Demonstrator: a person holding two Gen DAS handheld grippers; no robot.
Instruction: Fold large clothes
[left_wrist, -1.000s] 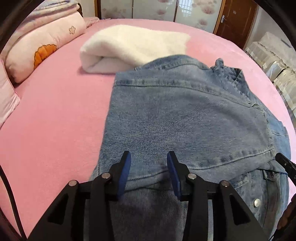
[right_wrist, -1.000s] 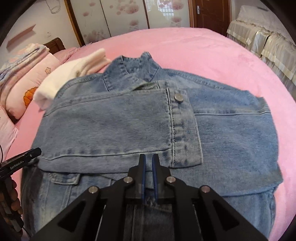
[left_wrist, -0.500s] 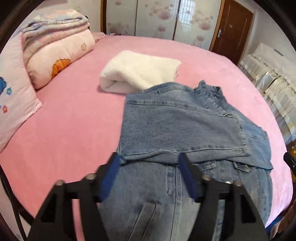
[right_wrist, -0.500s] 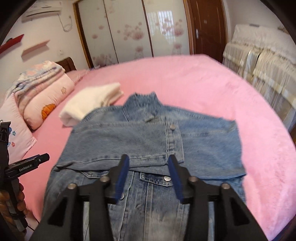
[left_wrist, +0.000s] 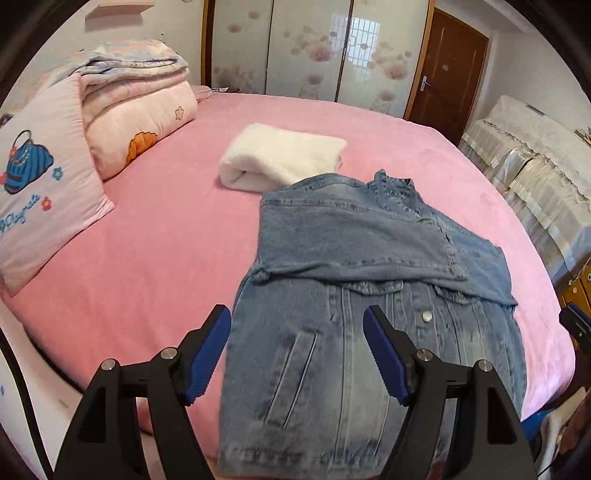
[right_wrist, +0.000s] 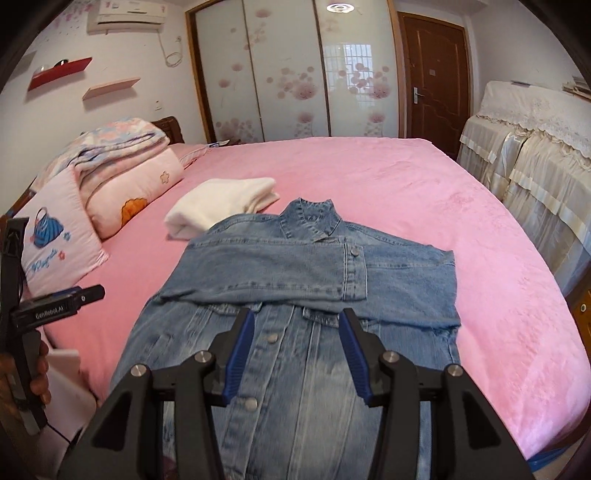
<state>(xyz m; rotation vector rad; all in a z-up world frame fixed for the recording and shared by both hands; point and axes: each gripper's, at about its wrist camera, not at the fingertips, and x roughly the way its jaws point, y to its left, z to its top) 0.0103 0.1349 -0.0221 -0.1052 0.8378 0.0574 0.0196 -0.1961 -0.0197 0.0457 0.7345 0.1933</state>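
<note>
Your jacket (right_wrist: 306, 280) lies front-up on the pink bed (right_wrist: 406, 177), collar pointing away from you, hem nearest you at the bed's near edge. Both sleeves are folded across its chest: one sleeve (right_wrist: 266, 269) runs over the buttoned front with its cuff (right_wrist: 354, 273) and button lying past the placket, and the other sits beneath it, showing at the jacket's right edge. Below the sleeves you can see the button placket, the chest pocket flaps and a slanted welt pocket. Your left tool (left_wrist: 297, 347) hangs above the jacket's lower left part, jaws spread wide, blue pads (left_wrist: 207, 354) facing each other with nothing between them; one pad is over the bed just beside the jacket's left edge, the other over the denim. Your right tool (right_wrist: 297, 354) hangs above the jacket's placket, jaws also well apart and holding nothing. Just beyond the jacket's left shoulder lies a folded white towel (right_wrist: 221, 206), its near edge tucked behind the denim. Farther left of the jacket, at the bed's side, you have a pink pillow (left_wrist: 44, 199) and a stack of folded quilts (left_wrist: 136, 110). Beyond the bed stand floral sliding doors (right_wrist: 288, 70) and a brown door (right_wrist: 436, 81).
</note>
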